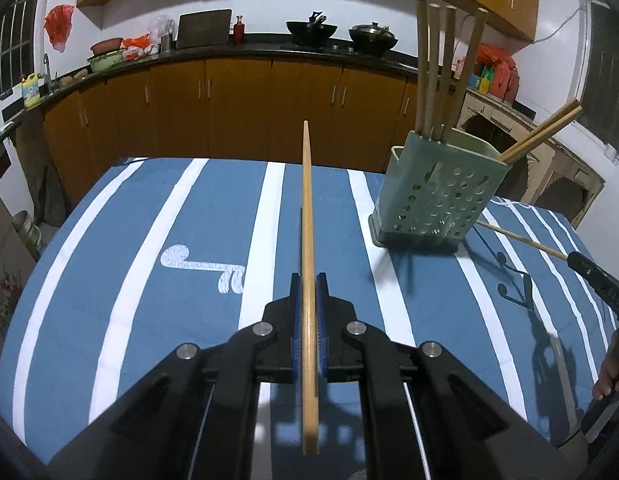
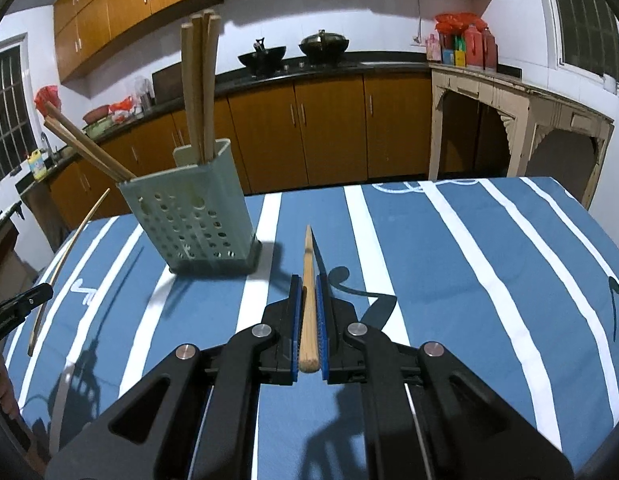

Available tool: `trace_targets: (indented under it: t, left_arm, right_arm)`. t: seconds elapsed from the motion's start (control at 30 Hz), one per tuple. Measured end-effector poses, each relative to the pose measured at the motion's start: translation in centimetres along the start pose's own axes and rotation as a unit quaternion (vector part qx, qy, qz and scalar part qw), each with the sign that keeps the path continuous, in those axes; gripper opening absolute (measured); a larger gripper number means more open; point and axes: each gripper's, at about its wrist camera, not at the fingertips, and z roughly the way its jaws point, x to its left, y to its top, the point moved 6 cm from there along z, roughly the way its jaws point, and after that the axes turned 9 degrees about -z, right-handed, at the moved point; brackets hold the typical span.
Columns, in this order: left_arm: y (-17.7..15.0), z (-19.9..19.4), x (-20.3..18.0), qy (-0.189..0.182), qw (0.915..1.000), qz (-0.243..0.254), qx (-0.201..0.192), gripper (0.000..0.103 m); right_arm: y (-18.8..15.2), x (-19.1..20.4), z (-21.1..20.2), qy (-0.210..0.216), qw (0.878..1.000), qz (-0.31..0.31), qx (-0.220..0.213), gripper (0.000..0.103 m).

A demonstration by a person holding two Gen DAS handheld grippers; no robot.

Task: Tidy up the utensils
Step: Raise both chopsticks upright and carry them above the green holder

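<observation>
My left gripper [image 1: 308, 280] is shut on a wooden chopstick [image 1: 306, 200] that points forward above the striped cloth. My right gripper [image 2: 308, 282] is shut on another wooden chopstick [image 2: 308, 256], its thick end towards the camera. A pale green perforated utensil holder [image 1: 433, 196] stands upright on the table, ahead and to the right of the left gripper, and it appears as the holder [image 2: 189, 224] ahead and left of the right gripper. Several chopsticks [image 1: 441, 68] stand or lean in it. In the left wrist view the right gripper [image 1: 597, 276] enters from the right edge with its chopstick [image 1: 521, 238].
The table wears a blue cloth with white stripes [image 1: 169, 240]. Behind it runs a kitchen counter with wooden cabinets [image 1: 237, 100], woks [image 1: 311, 30] and bottles. A beige arched side table [image 2: 509, 120] stands at the right. The left gripper and its chopstick [image 2: 65, 252] show at the right wrist view's left edge.
</observation>
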Motion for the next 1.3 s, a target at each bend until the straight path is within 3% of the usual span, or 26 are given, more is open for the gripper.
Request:
trace_targets:
  t: [0.3, 0.7, 0.9, 0.97, 1.0, 1.1, 1.3]
  left_arm:
    - [-1.1, 3.9, 1.1, 0.002, 0.9981, -0.014, 0.06, 0.008]
    - [-4.9, 6.5, 2.5, 0.02, 0.9946, -0.02, 0.1, 0.008]
    - [-5.9, 5.4, 2.6, 0.02, 0.9957, -0.016, 0.088, 0.03]
    - [-6.4, 4.9, 2.5, 0.026, 0.9962, -0.007, 0.083, 0.03]
    - [-6.6, 4.7, 2.4, 0.028, 0.9963, -0.002, 0.081, 0.029]
    - [-7.1, 4.3, 2.2, 0.045, 0.9963, 0.021, 0.07, 0.008]
    - [-6.0, 3.0, 1.9, 0.034, 0.9972, 0.025, 0.062, 0.008]
  right_arm:
    - [0.0, -0.1, 0.0, 0.0, 1.0, 0.002, -0.002, 0.008]
    - [-0.4, 0.0, 0.3, 0.002, 1.0, 0.002, 0.005, 0.008]
    - [-0.4, 0.1, 0.4, 0.003, 1.0, 0.0, 0.007, 0.008]
    - [-0.4, 0.1, 0.4, 0.003, 1.0, 0.0, 0.008, 0.008]
    - [-0.4, 0.1, 0.4, 0.003, 1.0, 0.0, 0.008, 0.008]
    - [-0.4, 0.1, 0.4, 0.003, 1.0, 0.0, 0.007, 0.008]
    - [0.1, 0.0, -0.2, 0.002, 1.0, 0.001, -0.004, 0.008]
